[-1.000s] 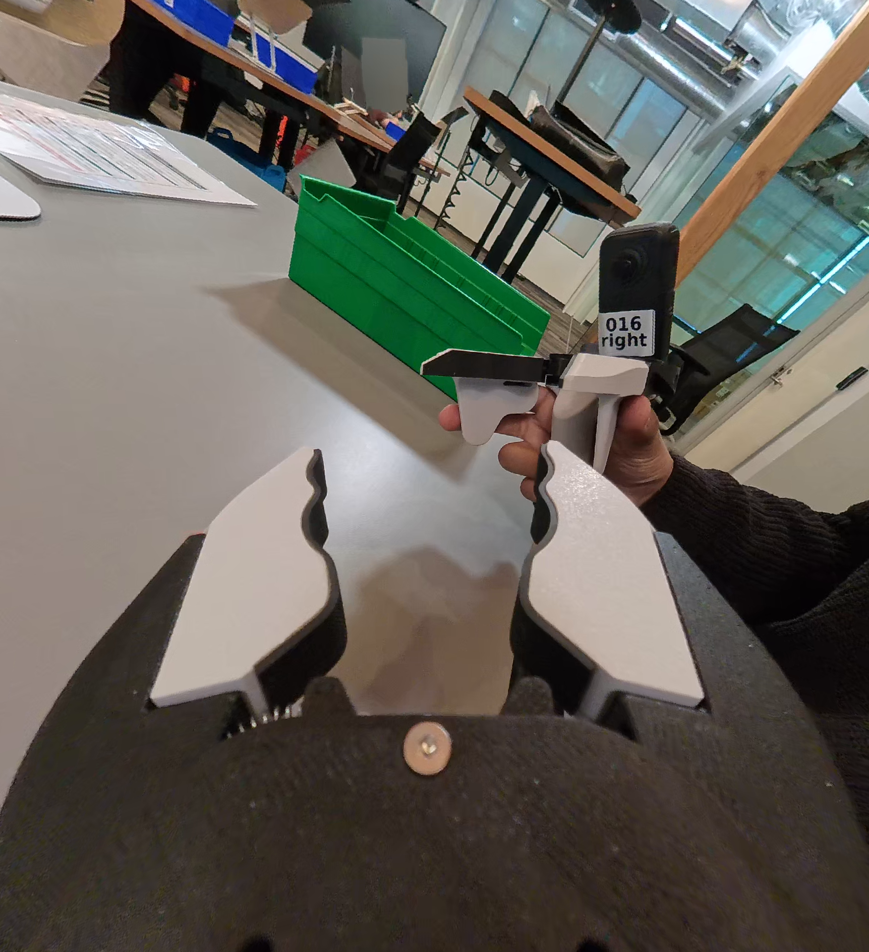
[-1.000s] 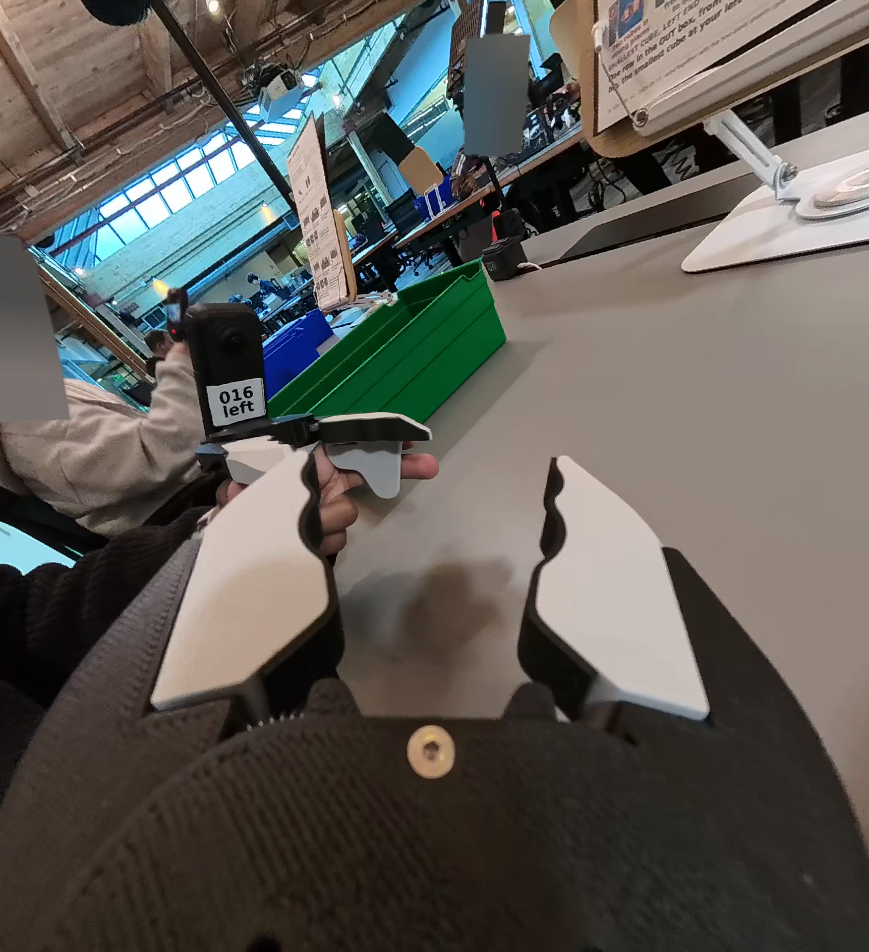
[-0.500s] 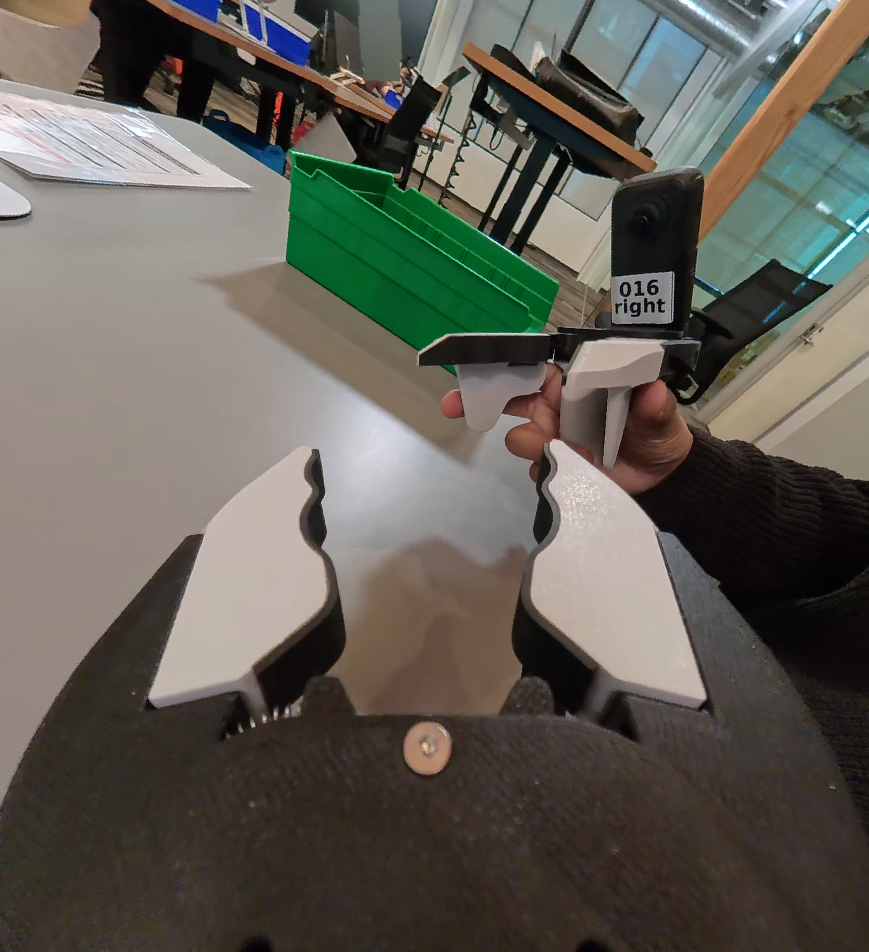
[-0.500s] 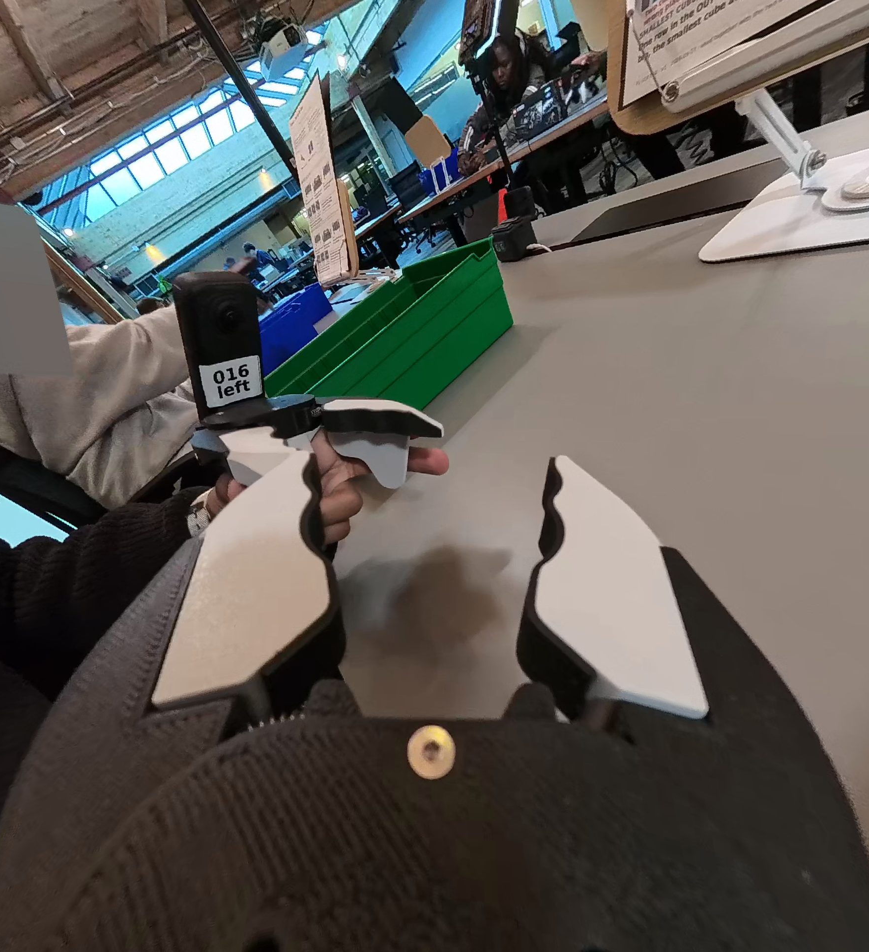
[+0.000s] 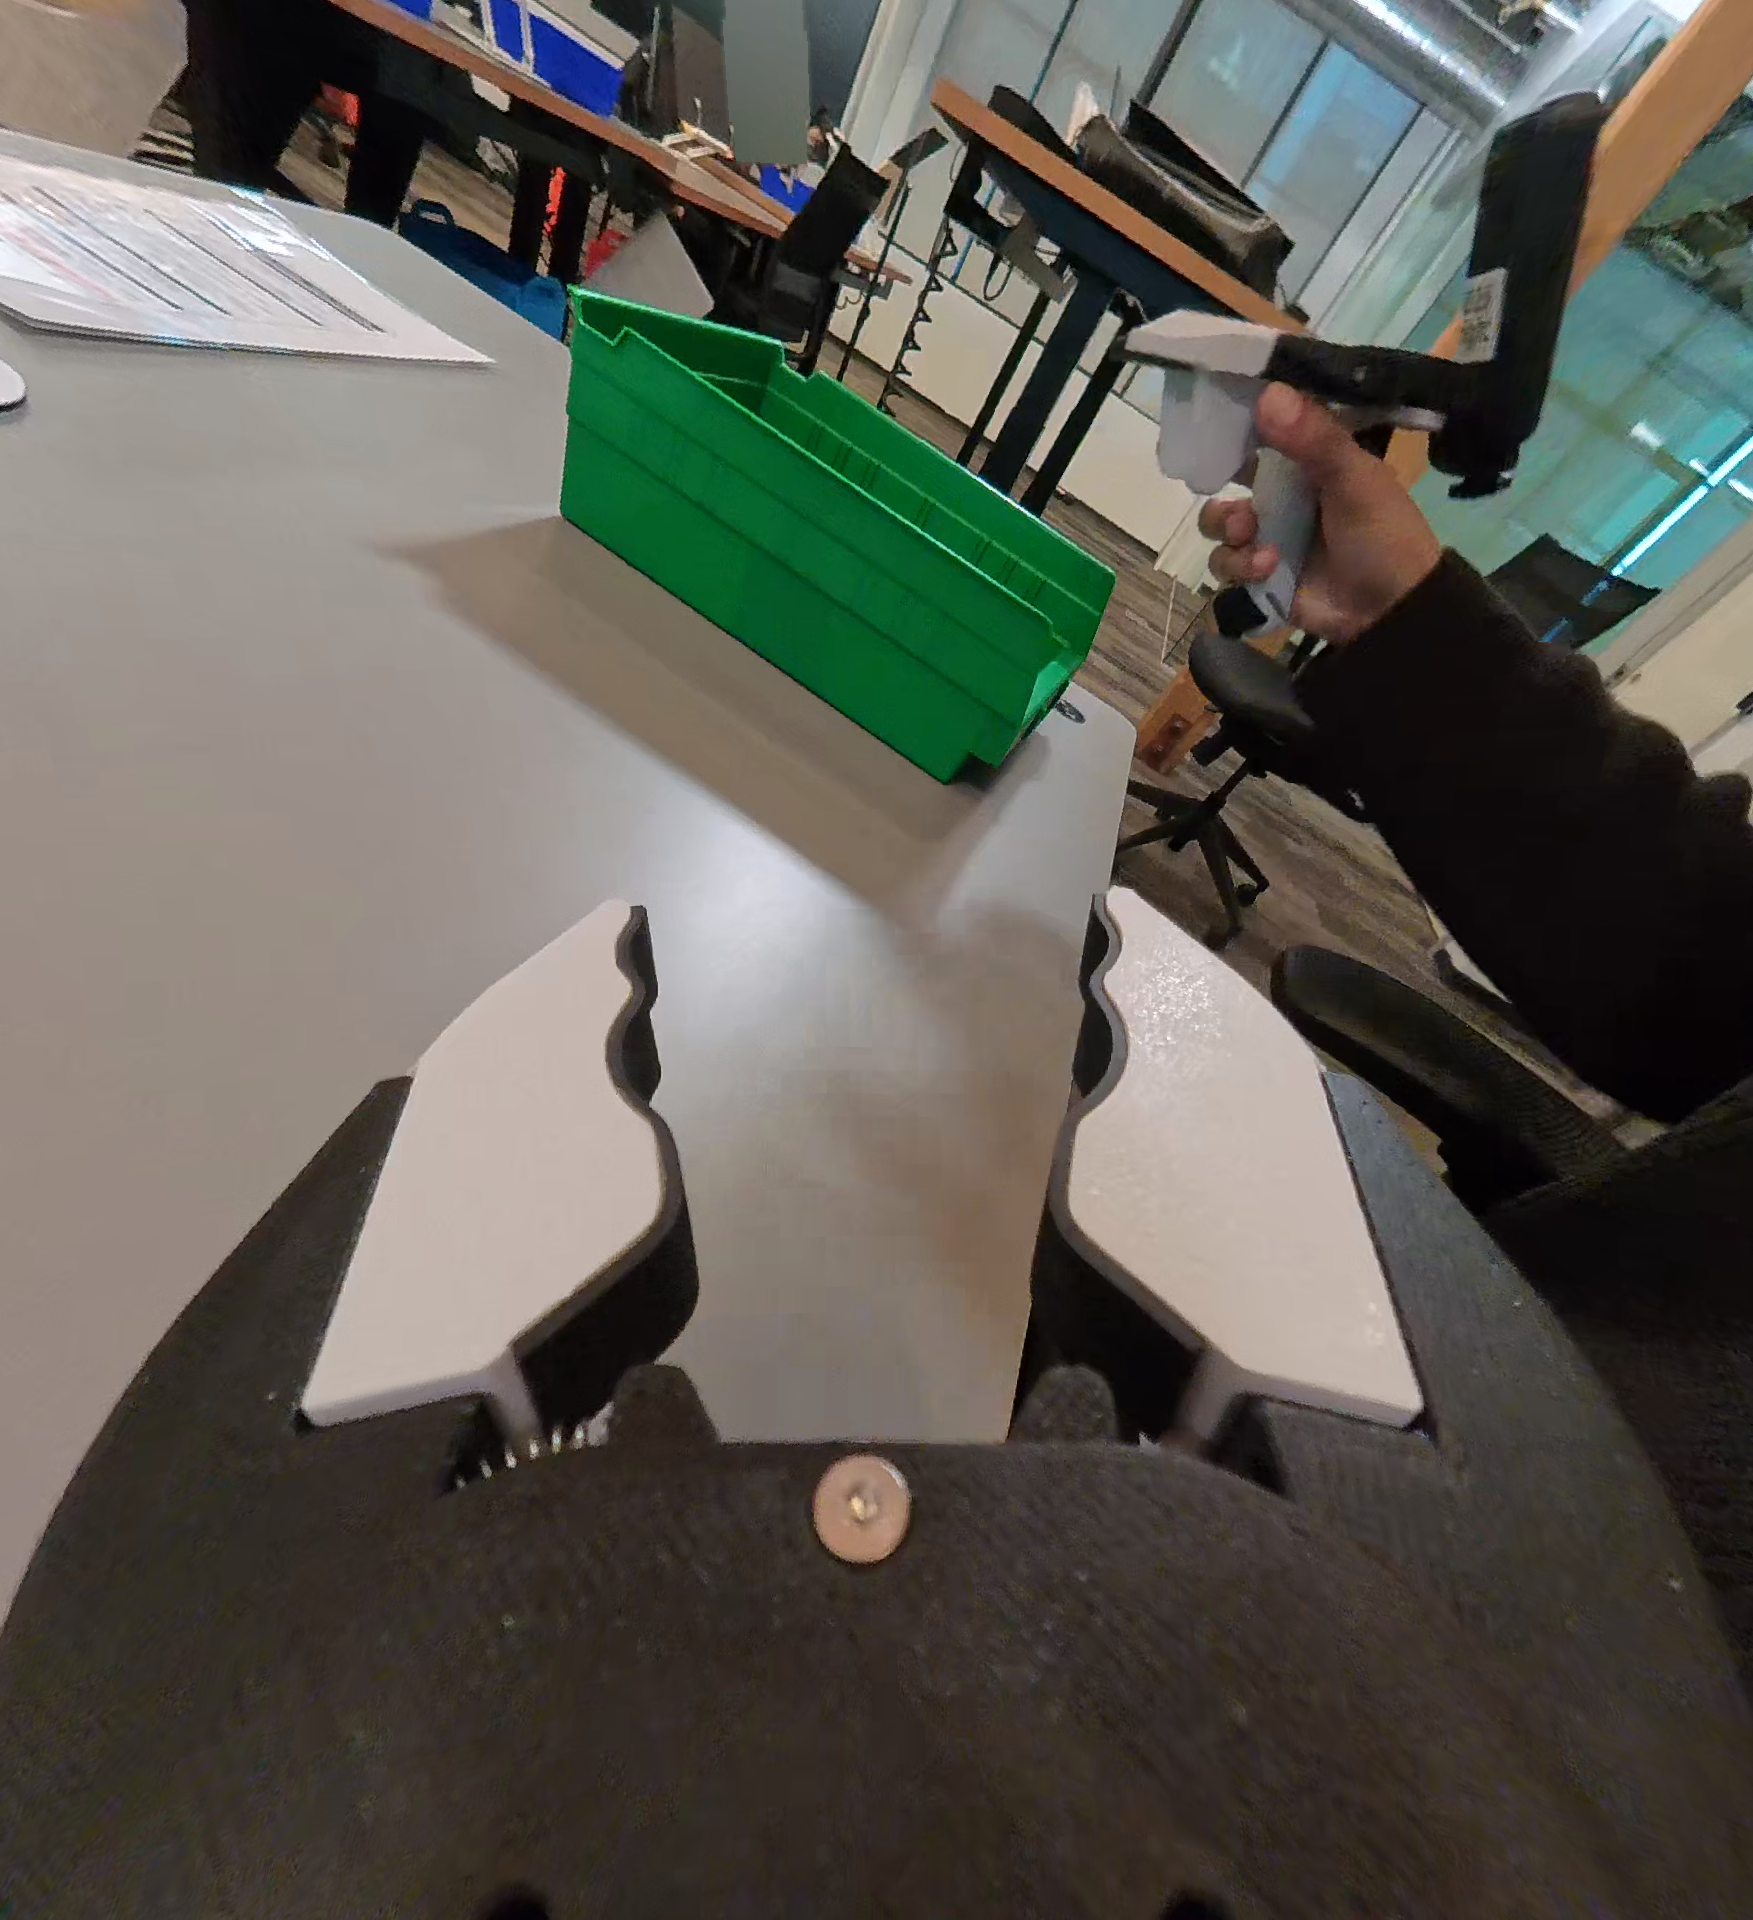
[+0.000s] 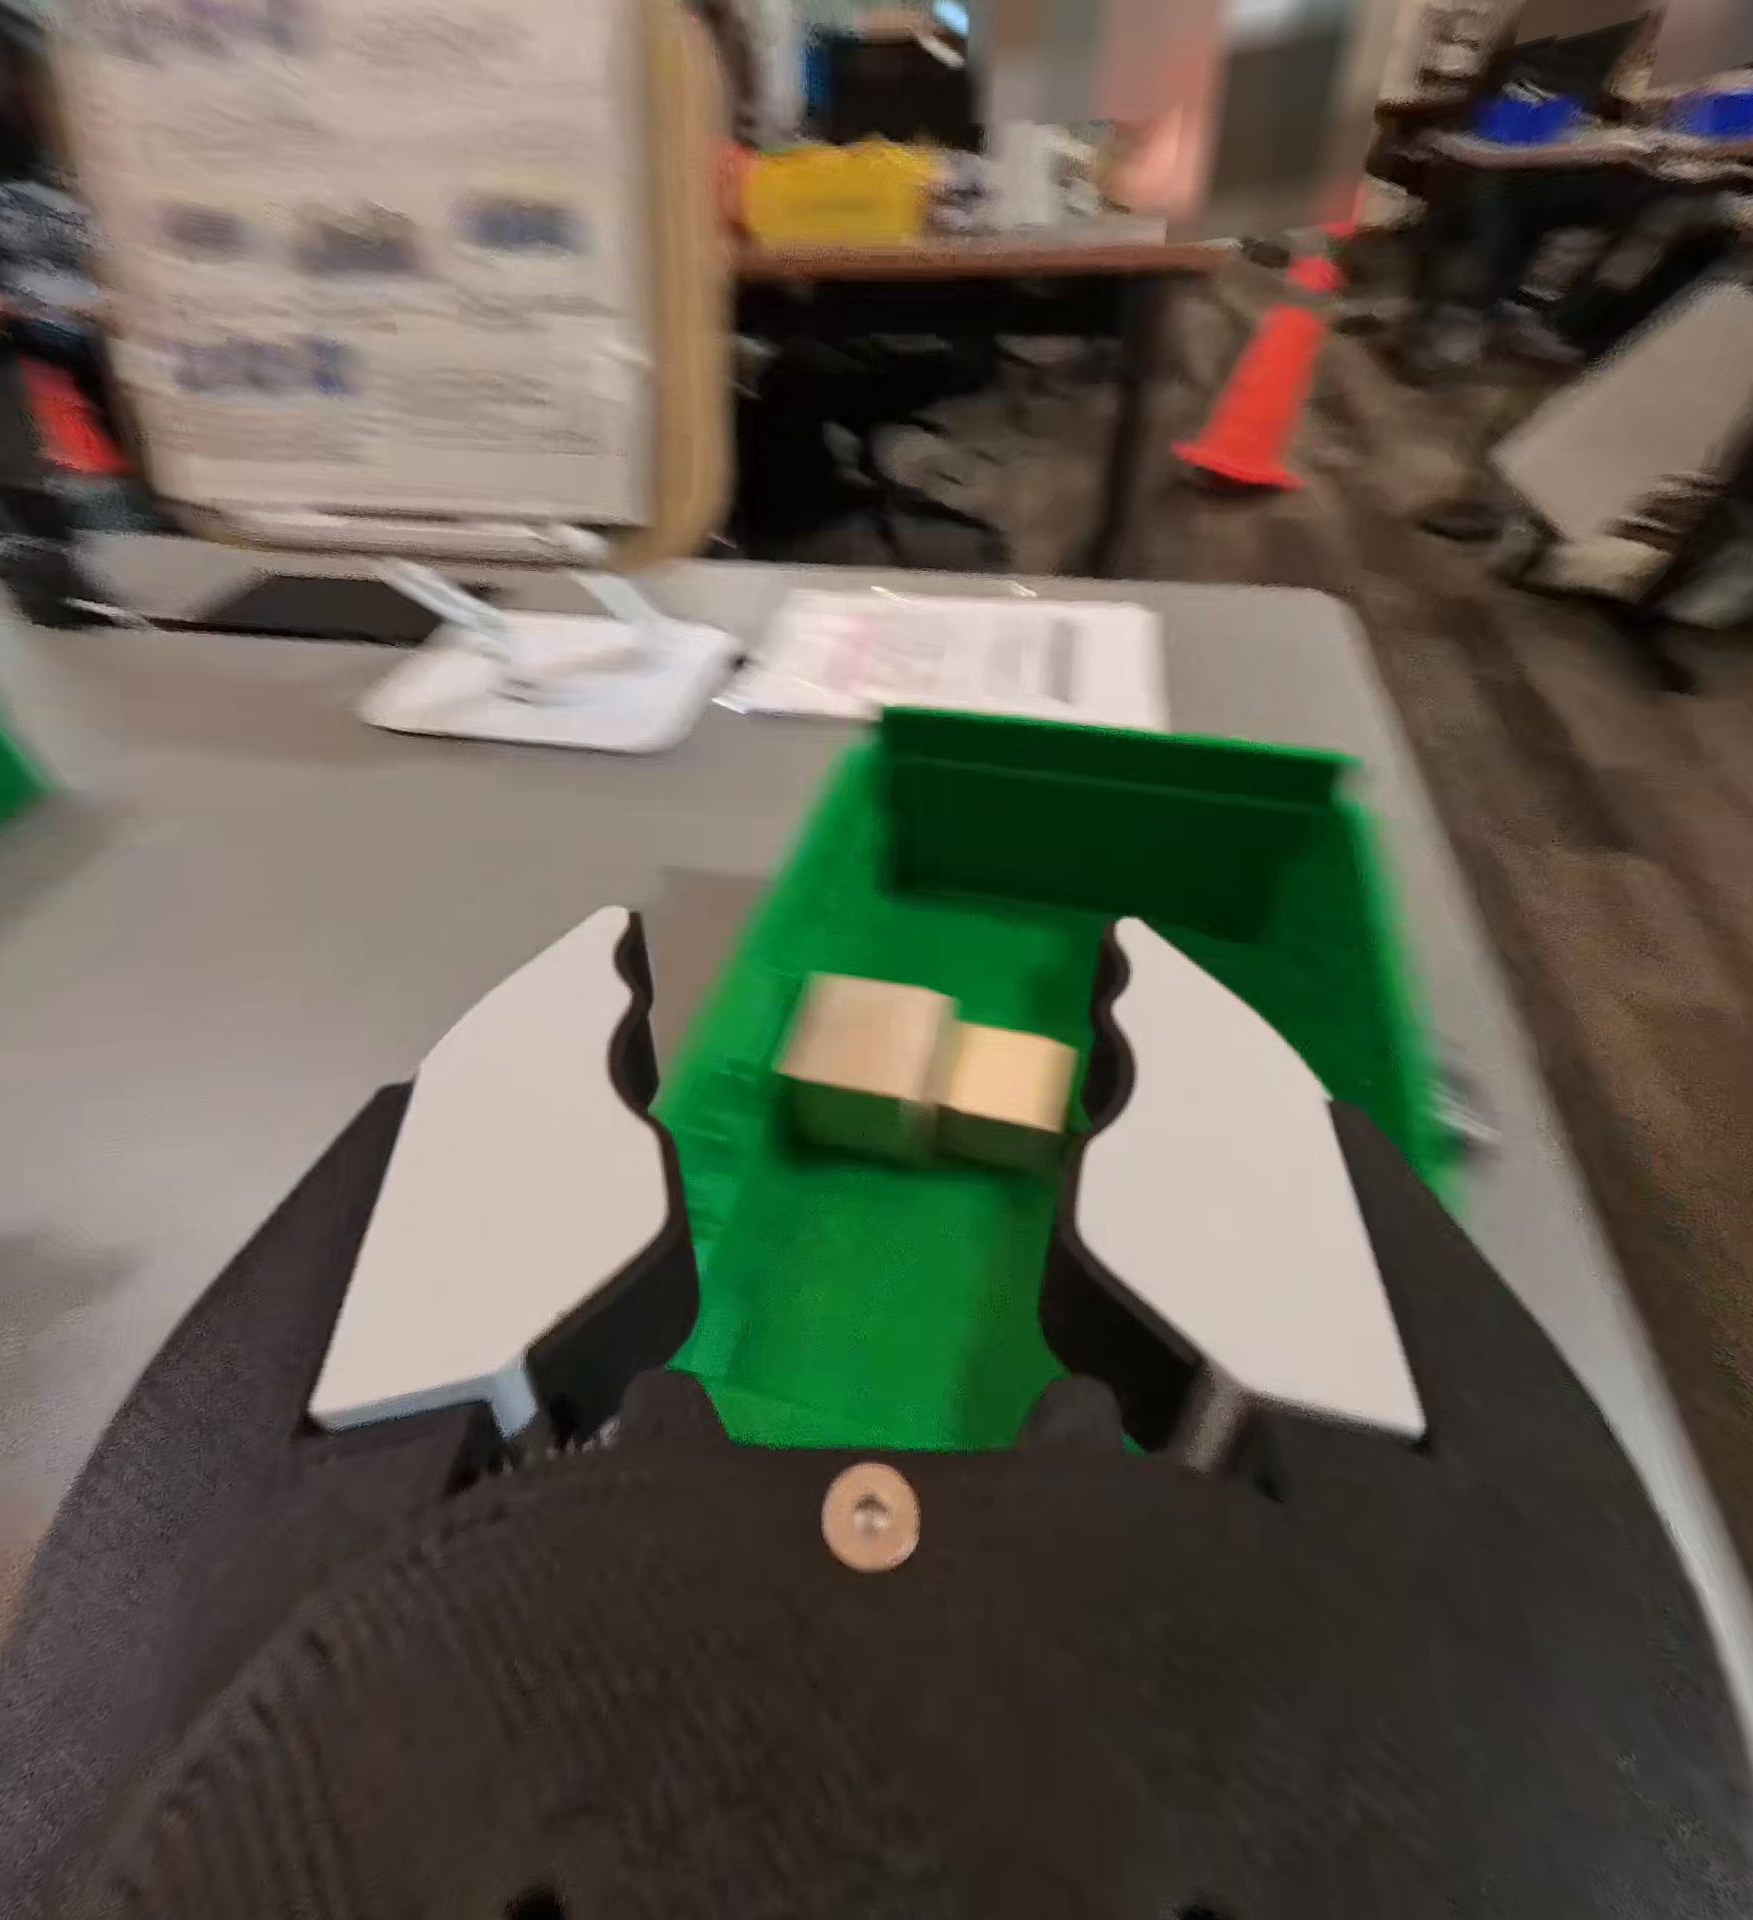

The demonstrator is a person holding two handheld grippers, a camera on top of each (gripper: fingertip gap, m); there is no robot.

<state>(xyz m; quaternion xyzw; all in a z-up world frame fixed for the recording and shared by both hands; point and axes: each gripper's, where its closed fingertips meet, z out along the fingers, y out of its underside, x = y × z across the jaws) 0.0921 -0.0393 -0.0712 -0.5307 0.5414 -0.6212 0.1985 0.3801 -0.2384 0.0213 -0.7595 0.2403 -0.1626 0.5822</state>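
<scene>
1. My left gripper (image 5: 867,914) hangs just above the grey table (image 5: 228,727), fingers spread wide, with nothing between them.
2. Ahead of it and a little to its left, a long green bin (image 5: 799,540) stands on the table, well apart from the fingertips. Farther left lies a printed sheet (image 5: 176,270).
3. Off to its right, my right hand (image 5: 1308,540) holds the other tool up in the air.
4. My right gripper (image 6: 870,925) is also released and holds nothing. It looks down into an open green bin (image 6: 1100,831) directly ahead of and below it; the view is blurred.
5. Two pale metallic blocks (image 6: 867,1060) lie side by side, touching, on that bin's floor, framed between my fingertips. I cannot tell how far above them I am.
6. Beyond the bin are a white stand base (image 6: 550,686) and papers (image 6: 955,655); an orange cone (image 6: 1256,384) stands on the floor.
</scene>
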